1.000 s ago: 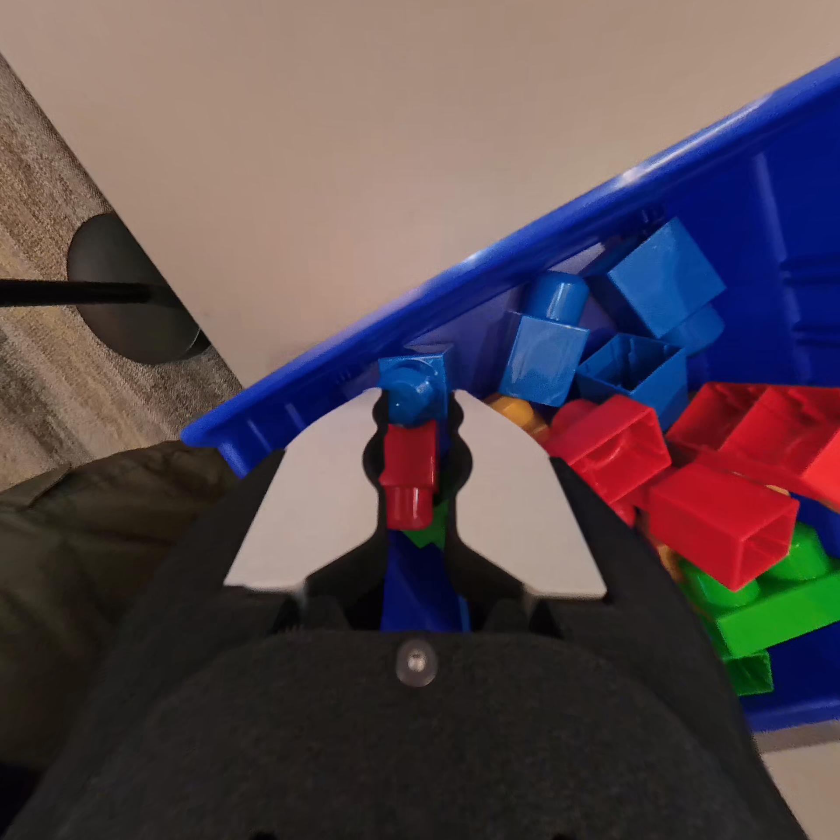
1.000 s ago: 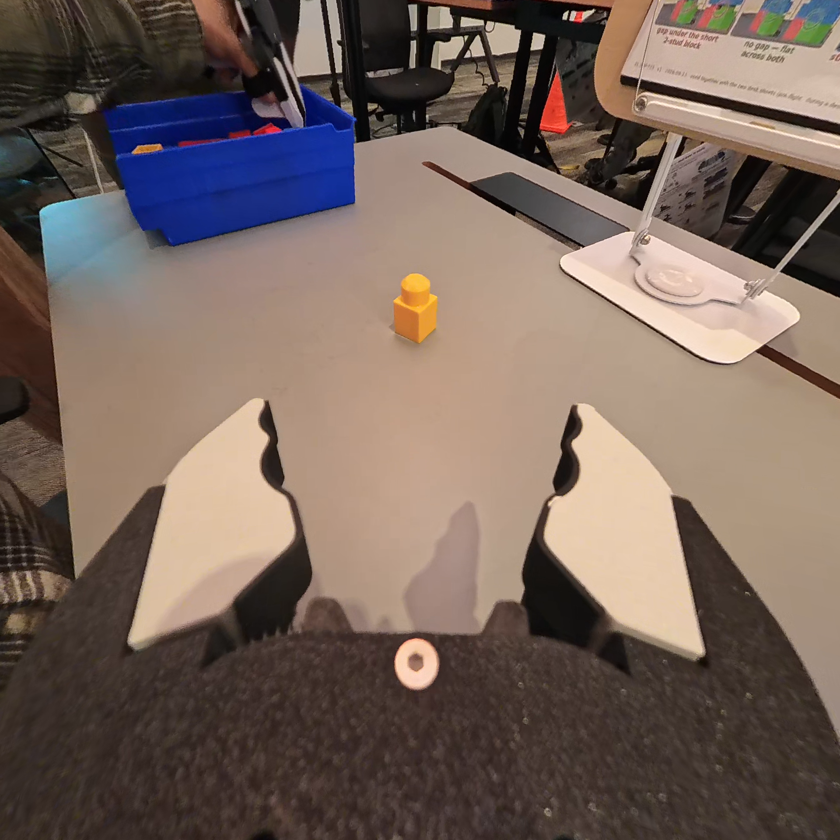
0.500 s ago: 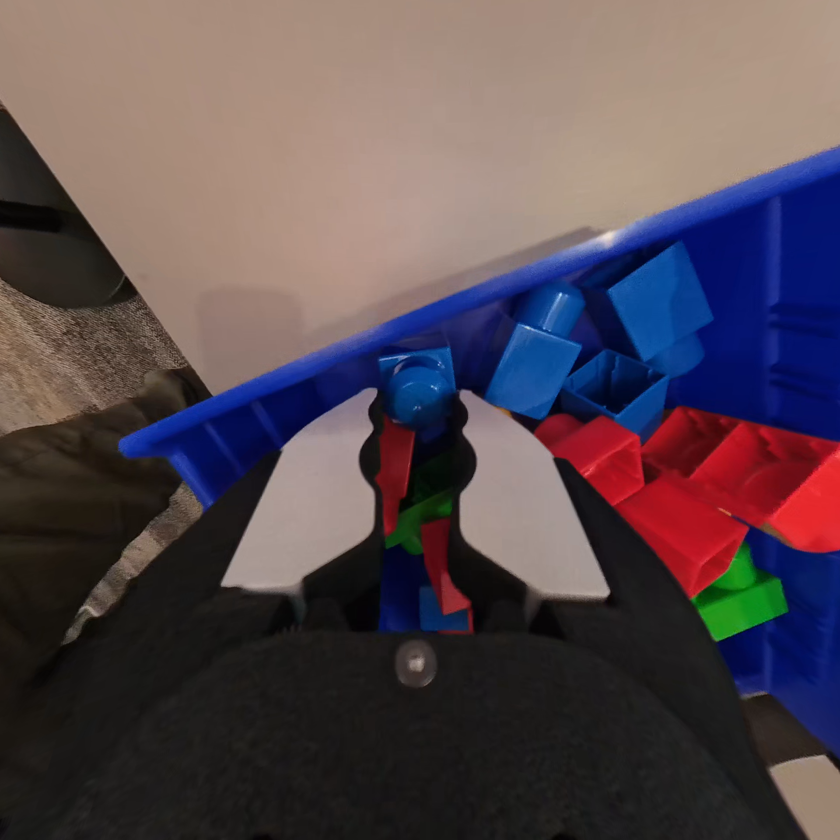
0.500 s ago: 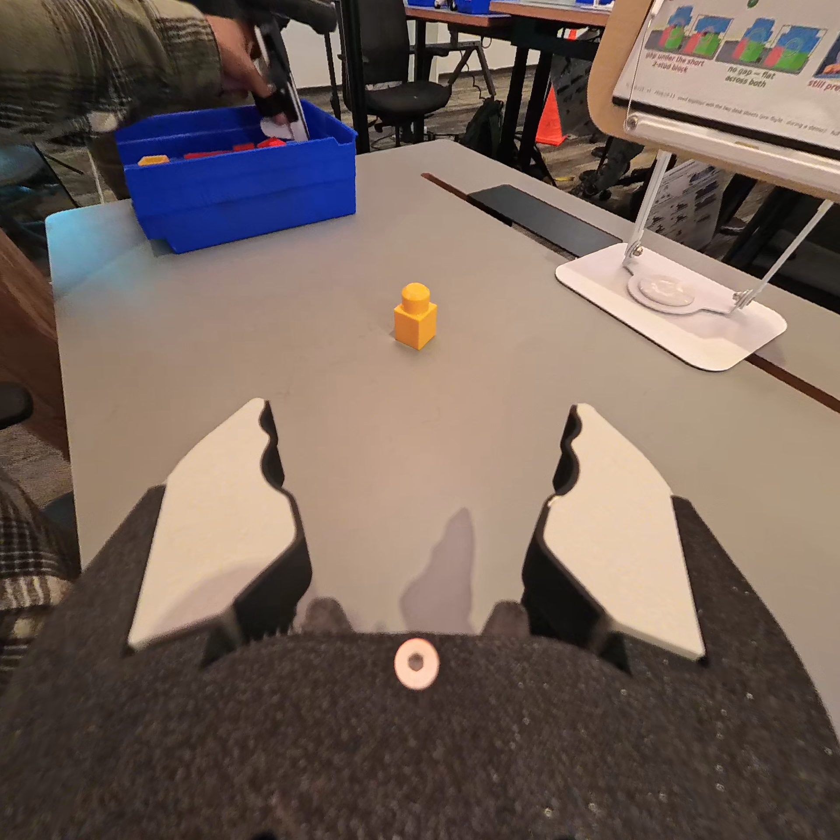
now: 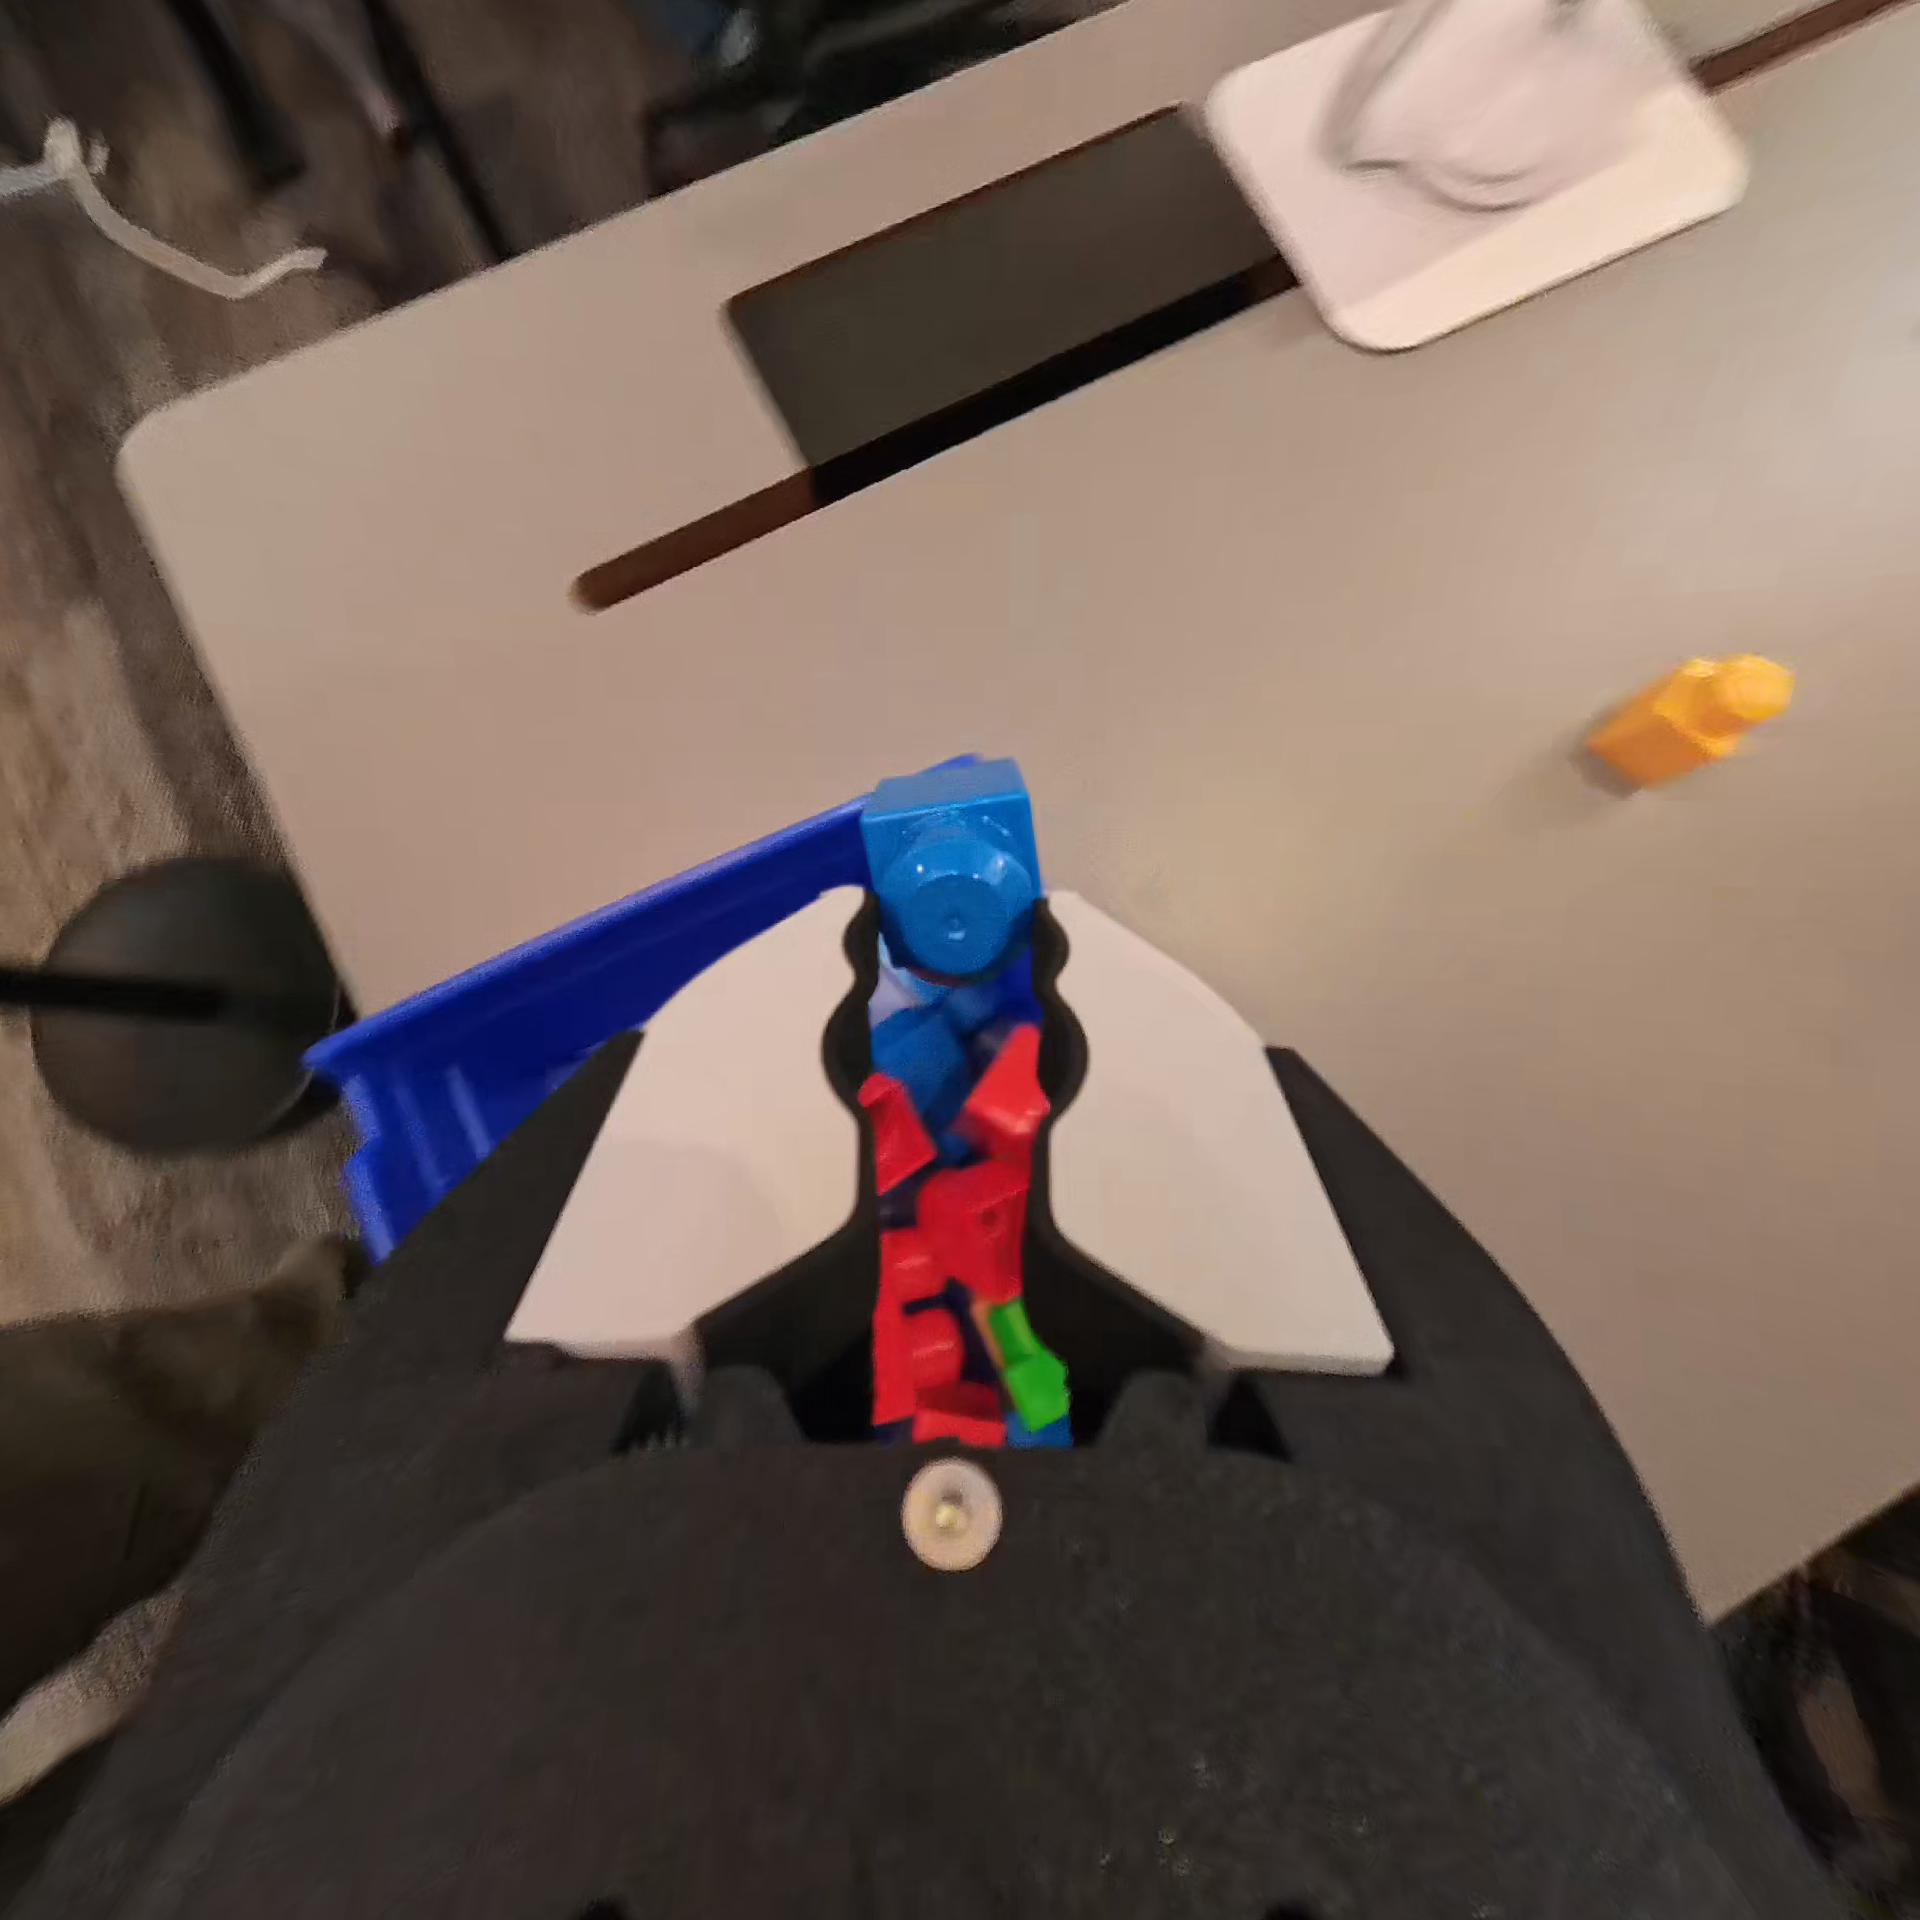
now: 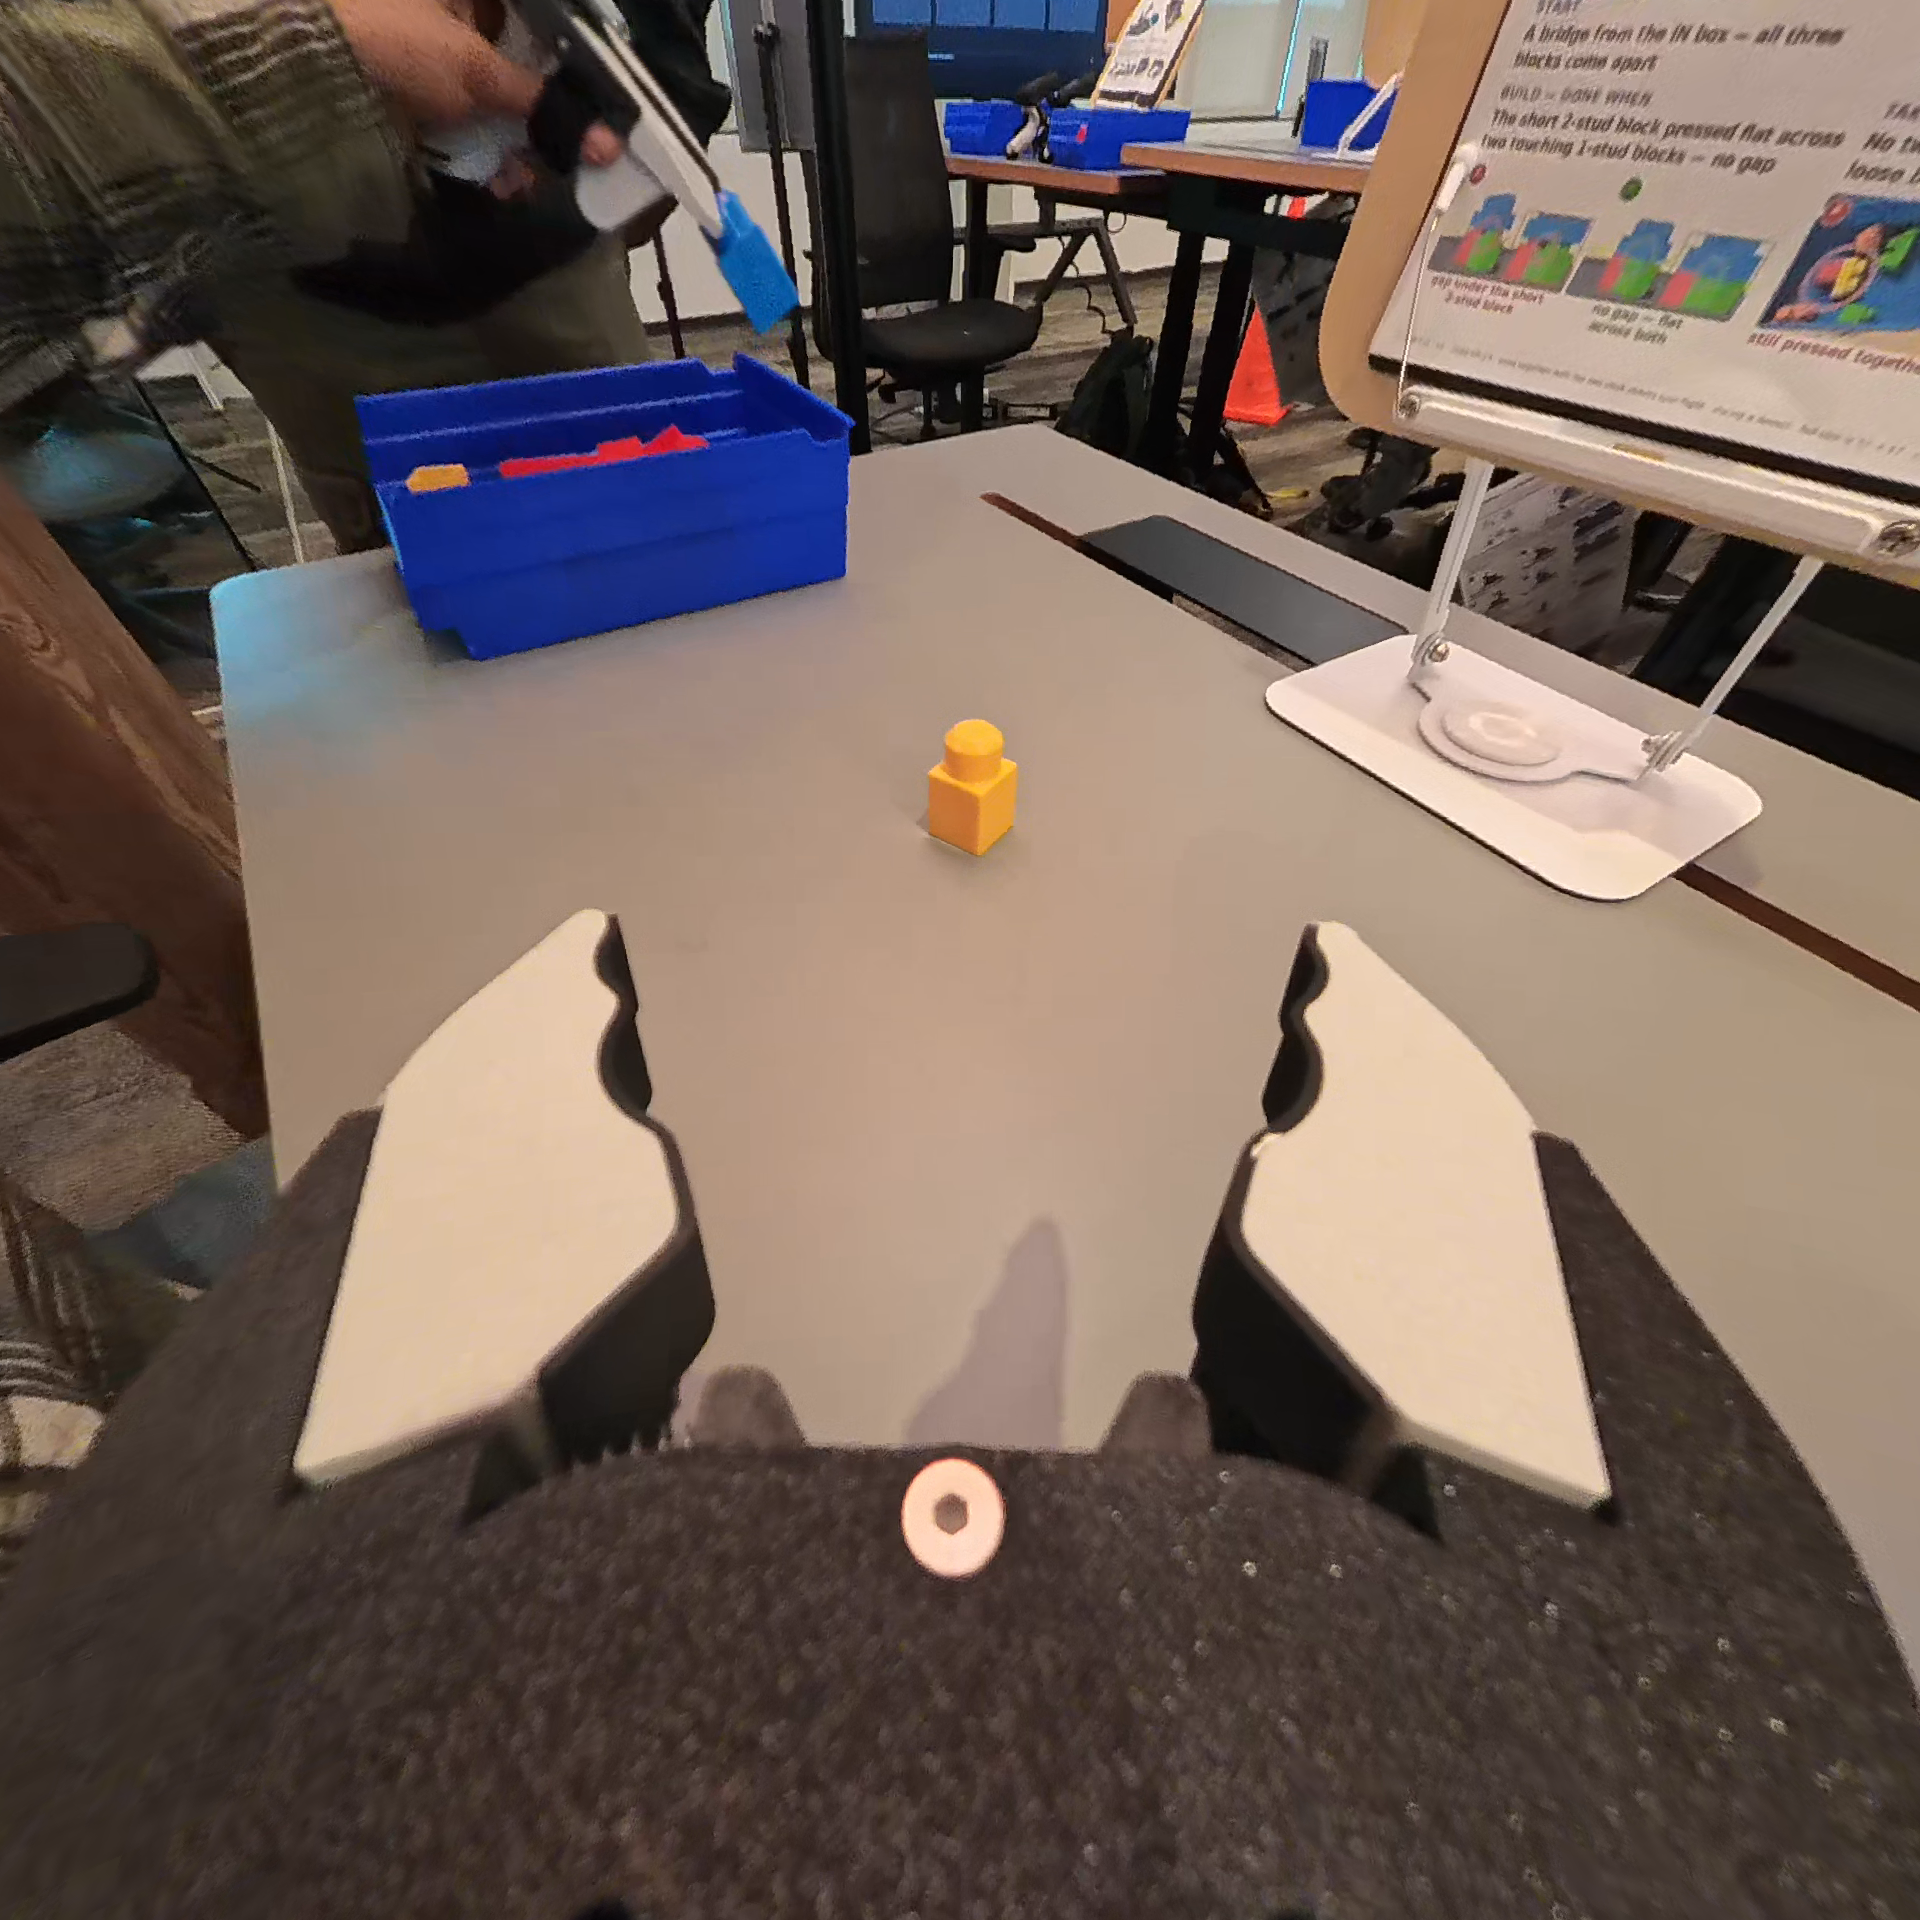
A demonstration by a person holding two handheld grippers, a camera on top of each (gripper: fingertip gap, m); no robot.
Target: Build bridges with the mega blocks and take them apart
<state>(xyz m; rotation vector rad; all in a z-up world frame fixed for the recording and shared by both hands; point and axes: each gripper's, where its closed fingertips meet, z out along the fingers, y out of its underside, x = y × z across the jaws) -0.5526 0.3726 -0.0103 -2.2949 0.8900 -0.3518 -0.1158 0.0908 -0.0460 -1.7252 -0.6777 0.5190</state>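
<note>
My left gripper (image 5: pixel 951 914) is shut on a blue one-stud block (image 5: pixel 948 883) and holds it in the air above the blue bin (image 5: pixel 582 987); red, blue and green blocks show through the gap between the fingers. In the right wrist view that gripper (image 6: pixel 717 223) holds the blue block (image 6: pixel 756 265) high above the blue bin (image 6: pixel 623 520). An orange one-stud block (image 6: pixel 971 790) stands upright mid-table, also in the left wrist view (image 5: pixel 1688 719). My right gripper (image 6: pixel 956 997) is open and empty, low over the table, short of the orange block.
A white stand base (image 6: pixel 1517 758) carries an instruction board (image 6: pixel 1683 208) at the right. A black panel (image 6: pixel 1236 592) and a dark slot lie across the far table. A person's sleeve (image 6: pixel 156 156) is at upper left. Chairs and other tables stand behind.
My left gripper has lifted the blue block up out of the bin and swung toward the table middle. My right gripper has stayed open and nearly still.
</note>
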